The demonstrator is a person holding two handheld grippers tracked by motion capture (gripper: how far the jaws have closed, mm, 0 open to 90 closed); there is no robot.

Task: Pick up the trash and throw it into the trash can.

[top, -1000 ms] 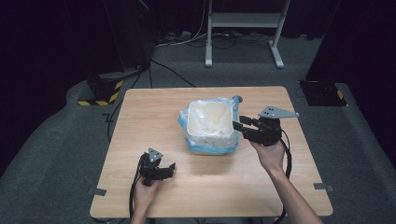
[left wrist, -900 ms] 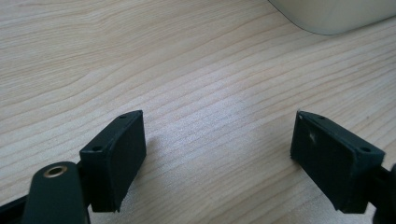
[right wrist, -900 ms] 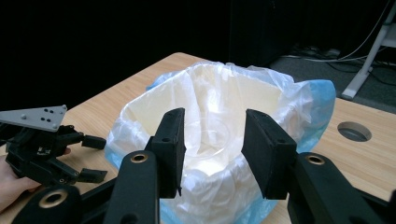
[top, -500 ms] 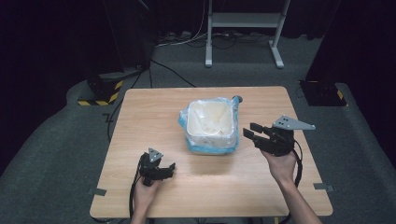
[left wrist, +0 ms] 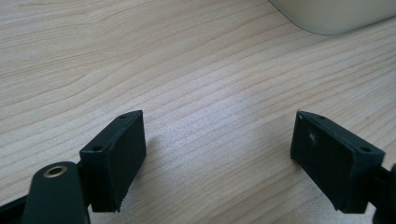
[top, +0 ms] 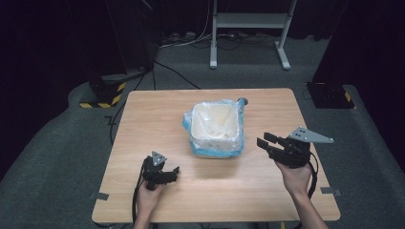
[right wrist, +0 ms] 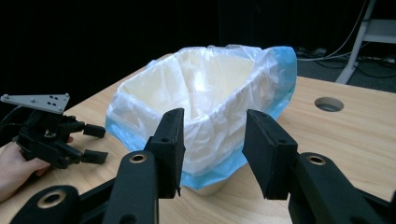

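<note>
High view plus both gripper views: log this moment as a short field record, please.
surface: wooden table
main object: white bin lined with a blue-edged plastic bag, mid-table
left hand-held gripper: open, low over bare wood, holding nothing
right hand-held gripper: open, right of the bin, apart from it, aimed at the bag
table detail: round cable hole behind the bin

left claw (top: 171,172): jaws apart, low | right claw (top: 265,142): jaws apart, raised
</note>
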